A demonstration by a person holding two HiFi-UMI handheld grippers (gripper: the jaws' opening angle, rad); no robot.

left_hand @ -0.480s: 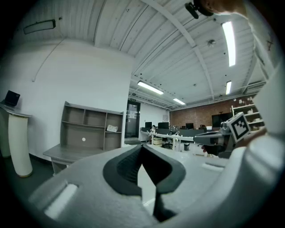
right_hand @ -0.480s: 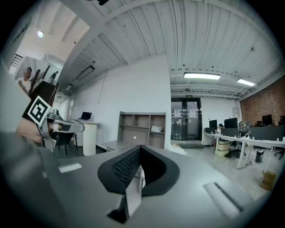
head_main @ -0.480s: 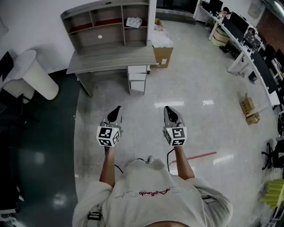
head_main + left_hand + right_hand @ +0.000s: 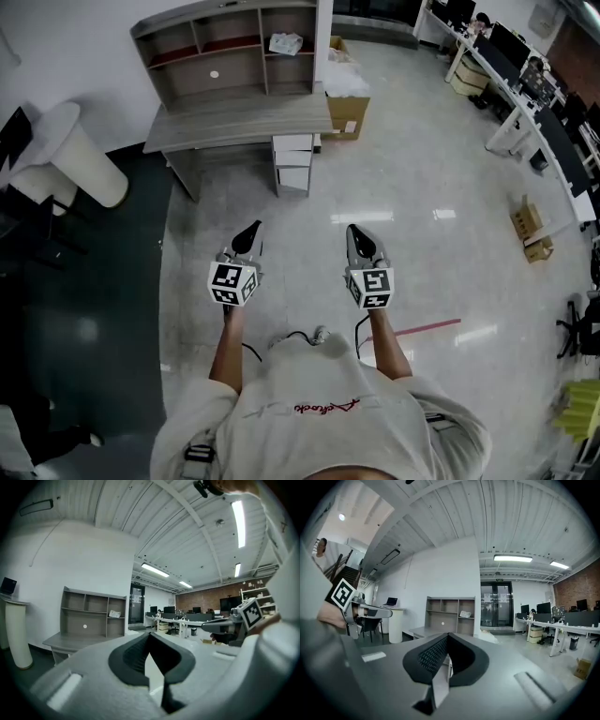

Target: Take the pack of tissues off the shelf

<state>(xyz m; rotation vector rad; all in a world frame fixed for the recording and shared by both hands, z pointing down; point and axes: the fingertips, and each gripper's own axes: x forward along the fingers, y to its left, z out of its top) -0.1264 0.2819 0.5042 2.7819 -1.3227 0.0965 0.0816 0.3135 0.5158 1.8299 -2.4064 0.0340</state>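
Note:
A white pack of tissues (image 4: 284, 43) lies in the upper right compartment of a grey shelf unit (image 4: 230, 52) on a grey desk (image 4: 239, 122), far ahead. It is small in the left gripper view as the pack of tissues (image 4: 115, 614) and in the right gripper view as the pack of tissues (image 4: 465, 614). My left gripper (image 4: 247, 238) and right gripper (image 4: 360, 242) are held side by side over the floor, well short of the desk. Both are shut, with nothing between their jaws.
A white drawer unit (image 4: 292, 163) stands under the desk and a cardboard box (image 4: 344, 111) beside its right end. A white round pillar stand (image 4: 70, 155) is at the left. Office desks with monitors (image 4: 525, 103) line the right side, with small boxes (image 4: 530, 232) on the floor.
The view has shifted slightly; the left gripper has edged a little to the right. Both grippers stay shut.

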